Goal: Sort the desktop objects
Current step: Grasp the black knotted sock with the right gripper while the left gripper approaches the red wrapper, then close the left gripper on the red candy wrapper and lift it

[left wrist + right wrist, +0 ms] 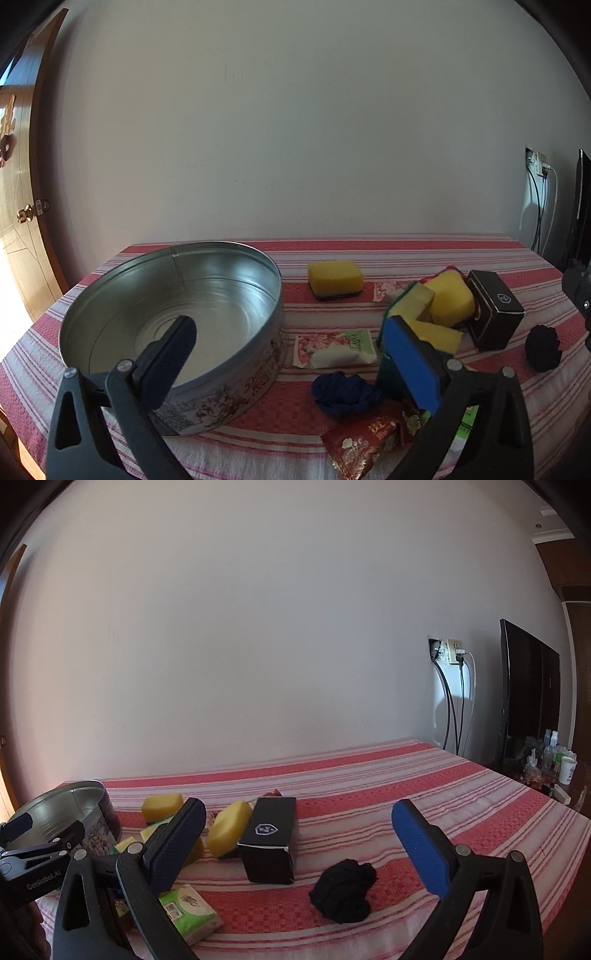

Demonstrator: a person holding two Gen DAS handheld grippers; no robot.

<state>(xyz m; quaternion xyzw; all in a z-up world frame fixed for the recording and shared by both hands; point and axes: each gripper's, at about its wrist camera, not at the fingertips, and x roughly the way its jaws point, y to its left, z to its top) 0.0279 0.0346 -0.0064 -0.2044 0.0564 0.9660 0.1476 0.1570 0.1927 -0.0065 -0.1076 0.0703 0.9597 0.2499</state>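
Black sock wad (344, 890) on striped cloth, dead ahead of right gripper (301, 843) — jaws spread wide, empty. Left gripper (295, 354) also wide, empty — nearer tin (173, 314). Right arm closer.

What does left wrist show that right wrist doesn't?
Left wrist only: the tin's bare inside, the navy cloth, the red foil packet, a door knob.
Right wrist only: the green tissue pack, the dark monitor.
Both: the black box, the black cloth ball, yellow sponges. Both tongs are open.
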